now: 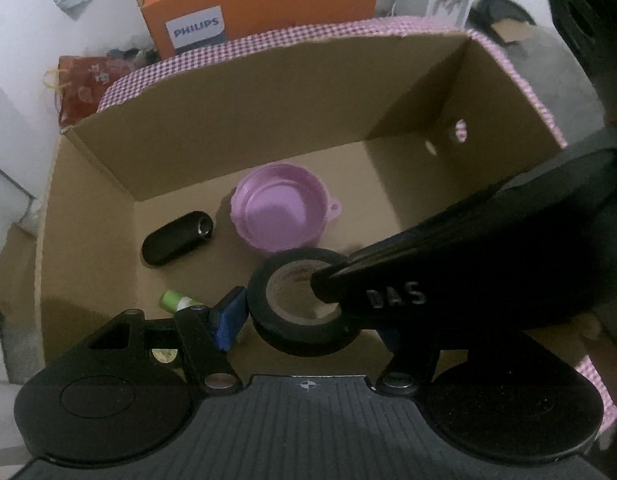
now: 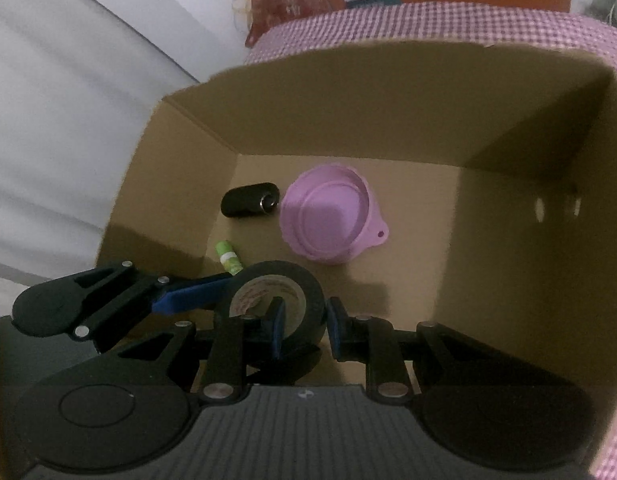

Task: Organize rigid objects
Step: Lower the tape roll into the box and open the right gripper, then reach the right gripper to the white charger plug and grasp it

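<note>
Right tool (image 2: 304, 326) pinches one tape roll (image 2: 276, 300); left tool (image 1: 308, 316) spread; one pink lid (image 2: 328, 218).

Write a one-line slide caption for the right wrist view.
Right gripper clamps a black tape roll over the cardboard box, above a pink lid.

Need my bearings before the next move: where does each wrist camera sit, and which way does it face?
Left wrist: on the left gripper, facing down into the box; its fingers flank the tape; the right gripper crosses in.
Right wrist: on the right gripper, also down into the box; its fingers pinch the tape; left gripper at left.
Shared: box, tape, lid, both grippers.
</note>
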`<state>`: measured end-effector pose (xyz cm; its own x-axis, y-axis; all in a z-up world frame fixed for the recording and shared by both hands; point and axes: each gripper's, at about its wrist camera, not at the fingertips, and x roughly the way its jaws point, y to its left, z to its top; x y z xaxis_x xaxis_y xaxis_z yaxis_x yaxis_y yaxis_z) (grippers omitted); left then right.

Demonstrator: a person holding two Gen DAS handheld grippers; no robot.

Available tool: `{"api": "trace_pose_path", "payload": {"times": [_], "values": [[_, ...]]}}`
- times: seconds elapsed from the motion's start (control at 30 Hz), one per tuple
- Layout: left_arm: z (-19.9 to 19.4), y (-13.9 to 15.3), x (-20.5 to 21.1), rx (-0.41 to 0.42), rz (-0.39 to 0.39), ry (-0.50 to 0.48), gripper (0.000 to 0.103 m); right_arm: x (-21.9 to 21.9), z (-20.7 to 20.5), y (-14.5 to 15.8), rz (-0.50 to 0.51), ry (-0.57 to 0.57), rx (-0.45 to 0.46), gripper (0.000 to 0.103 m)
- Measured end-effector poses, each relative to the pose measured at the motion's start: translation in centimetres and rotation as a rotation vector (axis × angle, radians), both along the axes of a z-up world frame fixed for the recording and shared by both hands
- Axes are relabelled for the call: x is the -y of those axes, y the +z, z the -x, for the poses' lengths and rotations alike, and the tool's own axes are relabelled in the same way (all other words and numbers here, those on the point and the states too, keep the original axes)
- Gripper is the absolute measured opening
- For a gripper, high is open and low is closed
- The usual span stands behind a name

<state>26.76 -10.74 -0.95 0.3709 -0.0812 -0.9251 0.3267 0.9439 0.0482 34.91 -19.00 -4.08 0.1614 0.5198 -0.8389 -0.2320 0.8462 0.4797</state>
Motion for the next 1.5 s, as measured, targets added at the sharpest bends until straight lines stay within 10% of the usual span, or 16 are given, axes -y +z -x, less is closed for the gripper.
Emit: {"api": "trace_pose_path", "payload": {"times": [0.77, 1.13, 1.5], "values": [[1.9, 2.8, -0.3, 0.097, 0.021, 0.000, 0.069, 2.1, 1.2, 0.8, -0.132, -0.127, 0.042, 0.026], [9.7, 8.0, -2.7, 0.295, 0.137, -0.052, 0.071, 8.7, 12.3, 8.3, -0.309, -0.268, 0.307, 0.026], [17.4, 8.7, -4.0, 0.370, 0.269, -0.145, 0.074, 8.8, 22.5, 8.8, -0.362, -0.310, 0.396, 0.026]]}}
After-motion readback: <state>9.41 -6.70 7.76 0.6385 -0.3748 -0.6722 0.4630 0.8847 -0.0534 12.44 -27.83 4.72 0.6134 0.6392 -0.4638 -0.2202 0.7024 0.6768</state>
